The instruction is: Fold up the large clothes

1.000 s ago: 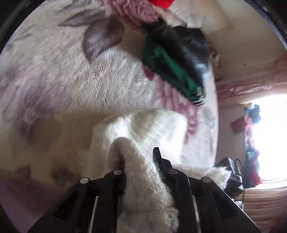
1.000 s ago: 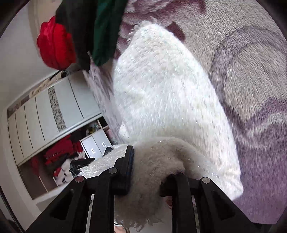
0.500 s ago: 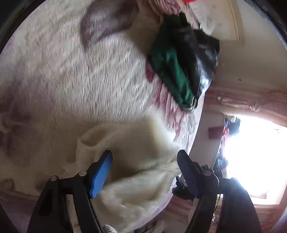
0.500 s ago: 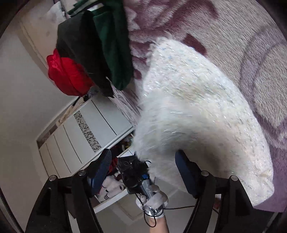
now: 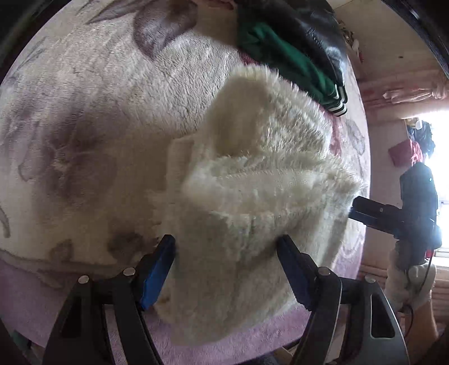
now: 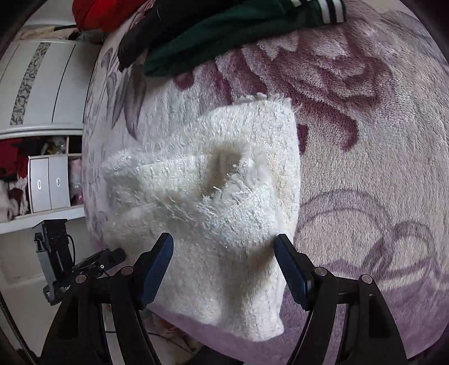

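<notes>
A white fluffy garment (image 5: 252, 174) lies folded in a thick bundle on the bed's purple flowered blanket (image 5: 84, 126). My left gripper (image 5: 226, 245) hovers over its near edge. The blue pads stand apart on either side of the fabric without pressing it, and the jaws are closing a little. In the right wrist view the same garment (image 6: 224, 196) fills the middle. My right gripper (image 6: 223, 244) hangs above its near end, pads clear of the fabric, jaws also closing slightly. The right-hand tool's body (image 5: 415, 202) shows at the garment's right edge.
A green garment with a striped cuff (image 5: 289, 56) and a black one (image 5: 308, 25) are piled at the far side of the bed, with something red (image 6: 95, 14) beyond. A white wardrobe (image 6: 36, 84) and shelves stand past the bed's edge. A bright window (image 5: 437, 168) is at right.
Both grippers were shut on white fluffy fabric a second ago; both have let go and opened. The garment now lies folded on the blanket, and the right gripper has lifted.
</notes>
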Available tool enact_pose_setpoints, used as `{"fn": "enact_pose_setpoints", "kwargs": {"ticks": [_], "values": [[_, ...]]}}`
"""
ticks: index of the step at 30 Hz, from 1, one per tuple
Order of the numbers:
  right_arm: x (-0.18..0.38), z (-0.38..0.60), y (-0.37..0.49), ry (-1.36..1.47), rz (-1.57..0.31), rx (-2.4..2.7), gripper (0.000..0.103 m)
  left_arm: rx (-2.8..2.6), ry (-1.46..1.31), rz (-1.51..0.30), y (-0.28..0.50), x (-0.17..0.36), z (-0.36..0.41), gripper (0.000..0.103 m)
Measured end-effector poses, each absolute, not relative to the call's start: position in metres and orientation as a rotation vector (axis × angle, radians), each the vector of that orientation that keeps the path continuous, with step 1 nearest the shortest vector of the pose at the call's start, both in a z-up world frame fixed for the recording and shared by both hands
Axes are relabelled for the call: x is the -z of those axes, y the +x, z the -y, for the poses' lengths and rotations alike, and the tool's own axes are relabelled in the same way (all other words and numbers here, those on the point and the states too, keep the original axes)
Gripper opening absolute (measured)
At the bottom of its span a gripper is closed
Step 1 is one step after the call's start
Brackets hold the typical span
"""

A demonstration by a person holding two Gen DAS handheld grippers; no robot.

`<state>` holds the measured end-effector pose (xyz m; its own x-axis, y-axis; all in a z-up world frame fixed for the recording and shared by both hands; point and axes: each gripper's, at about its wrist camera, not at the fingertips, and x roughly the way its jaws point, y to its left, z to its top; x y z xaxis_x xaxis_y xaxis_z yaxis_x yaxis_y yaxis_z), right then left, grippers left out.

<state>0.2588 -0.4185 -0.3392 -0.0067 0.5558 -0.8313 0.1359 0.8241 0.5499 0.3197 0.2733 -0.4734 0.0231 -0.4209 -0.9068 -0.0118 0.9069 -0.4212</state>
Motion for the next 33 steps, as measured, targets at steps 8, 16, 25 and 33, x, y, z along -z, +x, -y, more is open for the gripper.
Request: {"fn": "enact_pose_setpoints", "kwargs": {"ticks": [8,16,25,33], "values": [[0.341,0.443,0.252,0.659,-1.51,-0.26,0.008,0.35,-0.177,-1.313,0.344,0.402,-0.239,0.014],[0.323,0.465,0.27,0.666,-1.461,-0.265,0.007,0.284,-0.21,-1.418,0.435,0.467,-0.227,0.015],[0.417,0.46,0.32,0.692,-1.63,-0.504,0.09,0.259,-0.267,-1.507,0.441,0.505,-0.237,0.022],[0.474,0.419,0.331,0.889,-1.65,-0.794,0.103,0.241,-0.363,-1.499,0.431,0.495,-0.254,0.031]]}}
